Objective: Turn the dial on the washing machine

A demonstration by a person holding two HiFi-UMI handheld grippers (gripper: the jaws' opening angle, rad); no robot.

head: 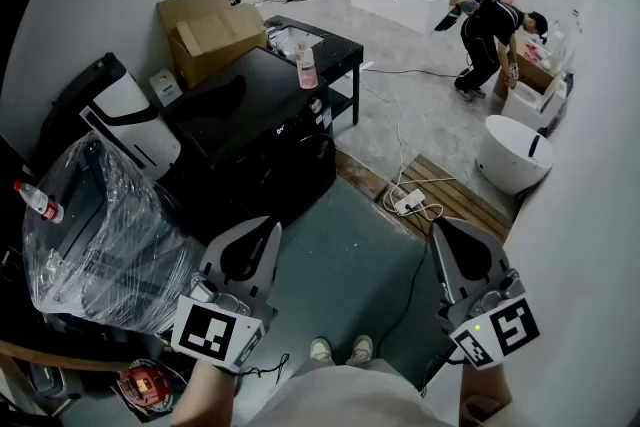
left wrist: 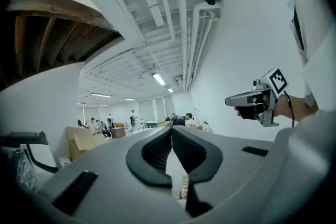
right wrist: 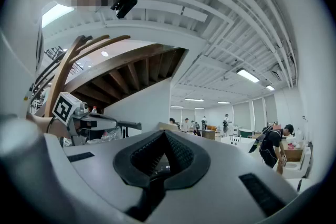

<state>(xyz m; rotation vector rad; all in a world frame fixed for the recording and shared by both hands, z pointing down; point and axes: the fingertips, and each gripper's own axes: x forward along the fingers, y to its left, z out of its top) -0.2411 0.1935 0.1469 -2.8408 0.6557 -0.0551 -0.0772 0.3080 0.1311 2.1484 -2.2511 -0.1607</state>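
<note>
Near: left gripper [head: 272, 228] and right gripper [head: 438, 227], each with jaws closed together on nothing, held level over the floor. Beyond, at 11 o'clock of the left gripper and well apart from both: black washing machine [head: 250, 120], dial not discernible. Bottle [head: 307, 67] by its far corner.

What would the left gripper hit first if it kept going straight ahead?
Probably the black washing machine directly ahead of the left gripper, though depth is unclear and it might pass over the top.

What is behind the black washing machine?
An open cardboard box and a low black table stand behind the washing machine; the floor directly behind it is hidden by its body.
</note>
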